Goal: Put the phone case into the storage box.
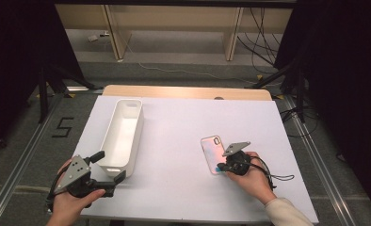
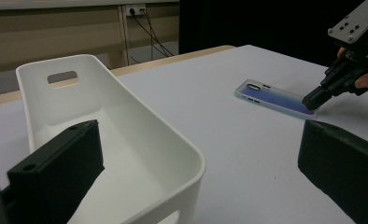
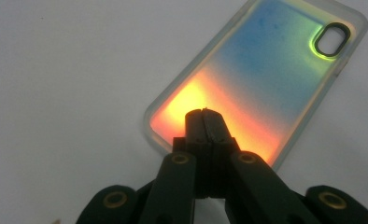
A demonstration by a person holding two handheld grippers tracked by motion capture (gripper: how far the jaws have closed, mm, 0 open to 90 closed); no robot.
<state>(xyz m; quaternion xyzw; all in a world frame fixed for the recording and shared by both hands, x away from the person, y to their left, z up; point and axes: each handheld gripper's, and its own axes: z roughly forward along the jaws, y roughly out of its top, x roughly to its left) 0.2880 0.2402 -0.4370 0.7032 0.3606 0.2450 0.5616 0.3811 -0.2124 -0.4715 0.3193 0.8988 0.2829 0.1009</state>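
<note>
An iridescent phone case (image 1: 212,153) lies flat on the white table sheet, right of centre, camera hole at its far end. My right gripper (image 1: 220,167) is shut, its joined tips resting at the case's near end with nothing between them. The right gripper view has the closed tips (image 3: 204,112) over the orange part of the case (image 3: 275,70). The left gripper view shows the case (image 2: 275,98) with that gripper (image 2: 309,102) at its edge. My left gripper (image 1: 109,165) is open wide at the near end of a white bin (image 1: 136,136), whose near corner (image 2: 191,163) sits between the jaws.
The white bin (image 2: 163,126) is long, empty, with a handle slot in its far wall. The white sheet (image 1: 174,141) covers a wooden table whose far edge (image 1: 183,92) shows. Cables and stands lie on the floor beyond.
</note>
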